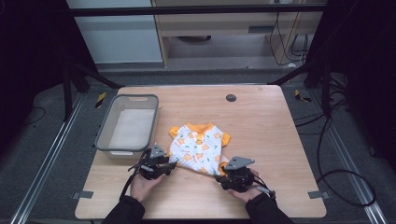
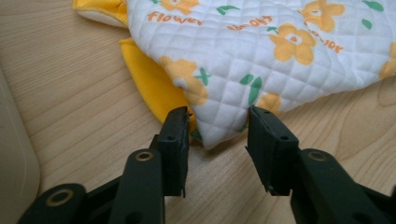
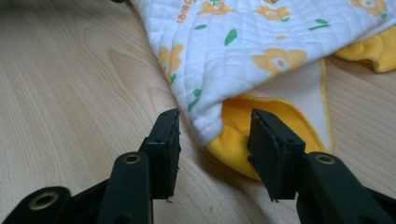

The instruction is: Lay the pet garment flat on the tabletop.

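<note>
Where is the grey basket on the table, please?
In the high view, the basket sits at the table's left edge, just left of the flowered shirt.

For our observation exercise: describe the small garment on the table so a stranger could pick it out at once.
Start at the wooden table and find the grey basket at its left. Just right of it, toward the near edge, lies the little quilted top. Its white fabric with orange flowers, green leaves and orange trim sets it apart from the plain basket.
</note>
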Tool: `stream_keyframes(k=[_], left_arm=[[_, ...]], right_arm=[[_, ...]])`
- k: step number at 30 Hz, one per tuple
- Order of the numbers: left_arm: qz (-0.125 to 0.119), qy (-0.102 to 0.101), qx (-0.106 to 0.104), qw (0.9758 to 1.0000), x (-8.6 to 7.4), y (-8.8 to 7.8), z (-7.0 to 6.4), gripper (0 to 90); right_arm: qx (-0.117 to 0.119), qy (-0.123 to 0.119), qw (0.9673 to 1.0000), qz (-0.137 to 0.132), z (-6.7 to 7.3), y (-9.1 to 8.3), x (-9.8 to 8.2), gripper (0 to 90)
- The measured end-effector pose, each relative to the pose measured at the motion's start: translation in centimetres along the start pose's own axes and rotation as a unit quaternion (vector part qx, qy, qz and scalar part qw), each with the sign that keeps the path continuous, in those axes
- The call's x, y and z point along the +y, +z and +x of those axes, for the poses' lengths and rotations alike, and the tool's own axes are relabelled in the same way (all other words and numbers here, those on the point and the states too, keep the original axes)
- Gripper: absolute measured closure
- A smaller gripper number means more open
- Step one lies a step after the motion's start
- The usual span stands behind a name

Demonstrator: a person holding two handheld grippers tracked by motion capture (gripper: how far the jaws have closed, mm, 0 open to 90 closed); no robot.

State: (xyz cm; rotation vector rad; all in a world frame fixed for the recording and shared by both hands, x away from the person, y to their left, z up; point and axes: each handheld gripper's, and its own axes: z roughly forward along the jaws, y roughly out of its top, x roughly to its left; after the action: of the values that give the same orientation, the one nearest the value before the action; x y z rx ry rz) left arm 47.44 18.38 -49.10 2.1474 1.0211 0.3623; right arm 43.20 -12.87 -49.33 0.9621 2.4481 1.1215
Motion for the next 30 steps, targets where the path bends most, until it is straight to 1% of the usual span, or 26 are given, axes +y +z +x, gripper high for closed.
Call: stream_keyframes(k=[3, 4, 6, 7, 8, 10, 12, 15, 19, 20, 21, 22, 23, 24, 25, 26, 27, 28, 29, 30], left_arm=[[0.001, 0.001, 0.001, 1.0000, 0.0, 0.2, 0.0, 66.0], [-0.001, -0.001, -0.001, 1.0000, 0.0, 0.3, -0.1, 68.0], [0.002, 0.001, -0.004, 1.0000, 0.1, 0.3, -0.1, 72.3], [0.003, 0.002, -0.006, 1.0000, 0.1, 0.4, -0.2, 72.3], [0.010, 0.005, -0.011, 0.9999, 0.1, 0.6, -0.2, 77.1], [0.011, 0.007, -0.015, 0.9998, 0.1, 0.8, -0.4, 82.4], [0.014, 0.012, -0.012, 0.9998, 0.3, 0.9, -0.6, 84.8], [0.016, 0.010, -0.013, 0.9997, 0.4, 1.0, -0.6, 87.3], [0.014, 0.009, -0.019, 0.9997, 0.5, 0.8, -0.6, 88.3], [0.008, 0.006, -0.025, 0.9996, 0.6, 0.4, -0.5, 88.4], [0.008, 0.006, -0.025, 0.9996, 0.6, 0.4, -0.5, 88.5], [0.002, 0.004, -0.030, 0.9996, 0.6, 0.1, -0.5, 88.5], [-0.007, 0.000, -0.036, 0.9993, 0.8, -0.4, -0.5, 88.7], [-0.013, -0.002, -0.040, 0.9991, 0.8, -0.7, -0.5, 88.7], [-0.013, -0.002, -0.040, 0.9991, 0.8, -0.7, -0.5, 88.7], [-0.020, -0.003, -0.046, 0.9987, 0.9, -1.3, -0.6, 88.7], [-0.020, -0.003, -0.046, 0.9987, 0.9, -1.3, -0.6, 88.8], [-0.027, 0.001, -0.055, 0.9981, 1.0, -2.1, -0.8, 88.8], [-0.027, 0.001, -0.055, 0.9981, 1.0, -2.1, -0.8, 88.9], [-0.035, 0.005, -0.063, 0.9974, 1.1, -3.1, -1.2, 88.9]], right_arm=[[-0.003, -0.002, 1.0000, 0.009, -0.1, 0.3, 0.0, 62.2], [-0.004, -0.001, 0.9999, 0.013, 0.0, 0.4, 0.0, 63.4], [-0.004, -0.001, 0.9999, 0.017, 0.0, 0.5, 0.0, 65.5], [-0.004, -0.001, 0.9999, 0.017, 0.0, 0.5, 0.0, 65.5], [-0.003, -0.001, 0.9998, 0.021, -0.1, 0.5, 0.1, 69.8], [-0.001, 0.001, 0.9998, 0.022, -0.1, 0.5, 0.2, 73.7], [-0.001, 0.000, 0.9998, 0.022, -0.1, 0.4, 0.2, 76.6], [0.002, 0.005, 0.9998, 0.019, -0.2, 0.3, 0.3, 78.8], [0.004, 0.006, 0.9999, 0.011, -0.3, 0.0, 0.4, 79.6], [0.008, 0.009, 0.9999, 0.003, -0.5, -0.4, 0.5, 79.7], [0.008, 0.009, 0.9999, 0.003, -0.5, -0.4, 0.5, 79.7], [0.010, 0.010, 0.9999, -0.002, -0.6, -0.6, 0.5, 79.8], [0.013, 0.012, 0.9998, -0.012, -0.8, -1.2, 0.5, 79.9], [0.013, 0.014, 0.9997, -0.015, -0.9, -1.5, 0.5, 79.9], [0.013, 0.014, 0.9997, -0.015, -0.9, -1.5, 0.5, 79.9], [0.016, 0.020, 0.9993, -0.027, -1.2, -2.4, 0.5, 79.9], [0.018, 0.021, 0.9991, -0.032, -1.3, -2.7, 0.6, 79.9], [0.020, 0.021, 0.9989, -0.038, -1.4, -3.3, 0.6, 79.9], [0.023, 0.020, 0.9986, -0.044, -1.5, -3.6, 0.6, 80.0], [0.030, 0.020, 0.9981, -0.051, -1.5, -4.1, 0.5, 80.0]])
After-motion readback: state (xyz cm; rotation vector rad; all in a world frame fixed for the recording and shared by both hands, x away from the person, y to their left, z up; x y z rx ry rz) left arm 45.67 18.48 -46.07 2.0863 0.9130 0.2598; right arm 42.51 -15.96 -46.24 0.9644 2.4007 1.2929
